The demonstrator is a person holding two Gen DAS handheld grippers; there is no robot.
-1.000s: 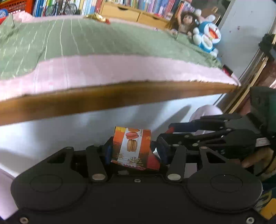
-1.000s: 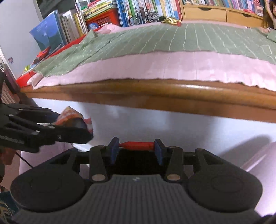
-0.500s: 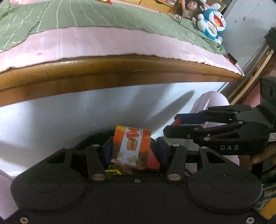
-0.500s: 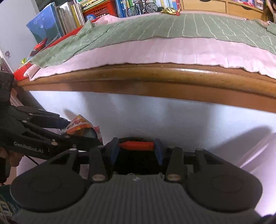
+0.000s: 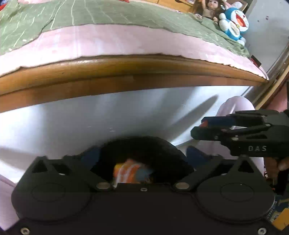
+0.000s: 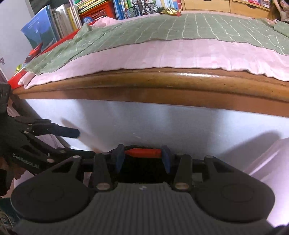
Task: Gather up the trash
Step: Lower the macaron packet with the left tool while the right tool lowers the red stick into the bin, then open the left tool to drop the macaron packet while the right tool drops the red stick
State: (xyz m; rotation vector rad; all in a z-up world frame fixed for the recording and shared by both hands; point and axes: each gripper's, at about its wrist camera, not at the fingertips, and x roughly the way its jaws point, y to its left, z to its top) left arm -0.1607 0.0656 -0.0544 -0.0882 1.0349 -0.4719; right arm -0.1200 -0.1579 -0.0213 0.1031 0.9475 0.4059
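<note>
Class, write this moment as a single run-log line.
left tool: opening, macaron snack wrapper dropping free into black bin | right tool: shut on red wrapper

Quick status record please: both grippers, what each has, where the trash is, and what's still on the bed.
left gripper: jaws opening, nothing between the pads
orange wrapper: below the jaws, blurred, inside a dark bin
right gripper: shut on a red item
bed: green blanket; gold and red wrapper at the far edge
</note>
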